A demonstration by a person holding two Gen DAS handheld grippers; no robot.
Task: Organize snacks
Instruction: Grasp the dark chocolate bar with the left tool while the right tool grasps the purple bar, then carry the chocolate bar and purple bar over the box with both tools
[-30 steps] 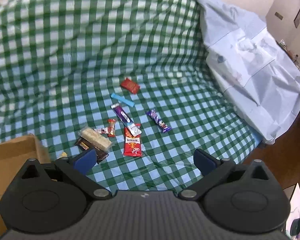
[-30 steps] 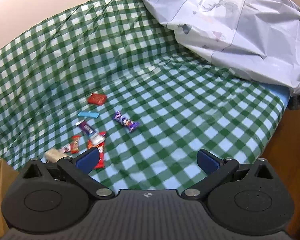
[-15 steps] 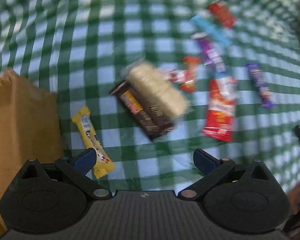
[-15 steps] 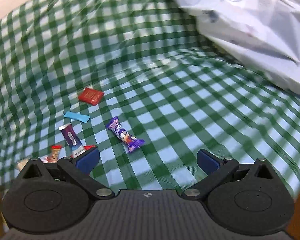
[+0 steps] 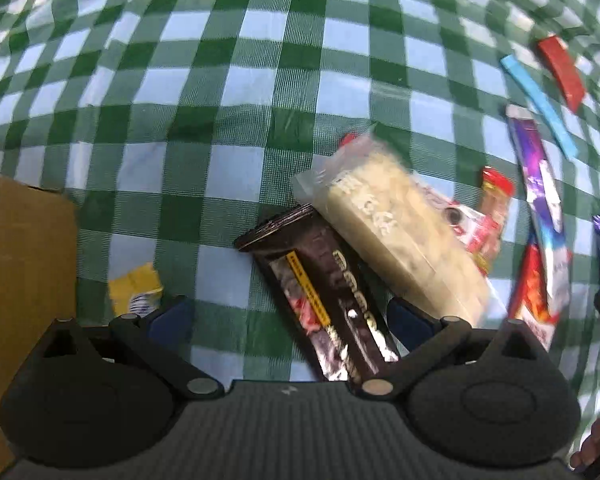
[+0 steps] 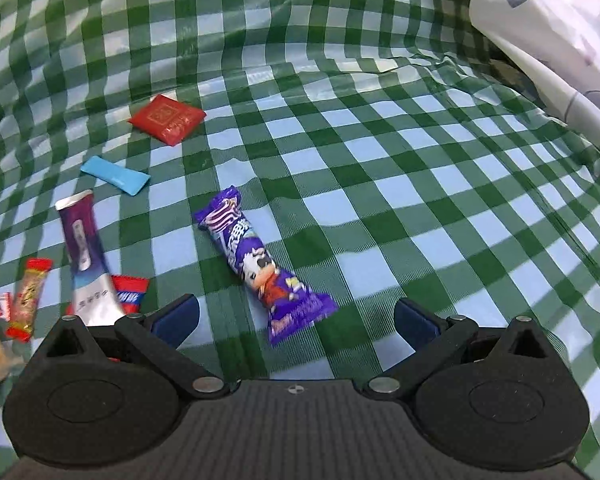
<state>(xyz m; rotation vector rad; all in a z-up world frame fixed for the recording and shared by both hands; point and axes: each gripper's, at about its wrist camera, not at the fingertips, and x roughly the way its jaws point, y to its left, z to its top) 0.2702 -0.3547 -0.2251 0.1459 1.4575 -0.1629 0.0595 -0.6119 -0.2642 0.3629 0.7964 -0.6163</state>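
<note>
My left gripper [image 5: 288, 316] is open, low over a dark brown snack bar [image 5: 324, 300] that lies between its fingers on the checked cloth. A pale rice-crisp pack [image 5: 396, 228] overlaps the bar's right side. A yellow bar [image 5: 136, 292] lies by the left finger. My right gripper [image 6: 296, 316] is open and empty, just above a purple candy bar [image 6: 260, 268]. To its left lie a purple-silver stick pack [image 6: 86, 256], a blue strip [image 6: 114, 176] and a red sachet [image 6: 166, 118].
A cardboard box [image 5: 20, 280] stands at the left edge of the left wrist view. Small red wrappers [image 6: 28, 296] lie left of the right gripper. A white crumpled sheet [image 6: 560, 20] covers the far right of the cloth [image 6: 380, 160].
Both grippers have come down close to the snacks. The left one moved over the dark brown bar; the right one closed in on the purple candy bar.
</note>
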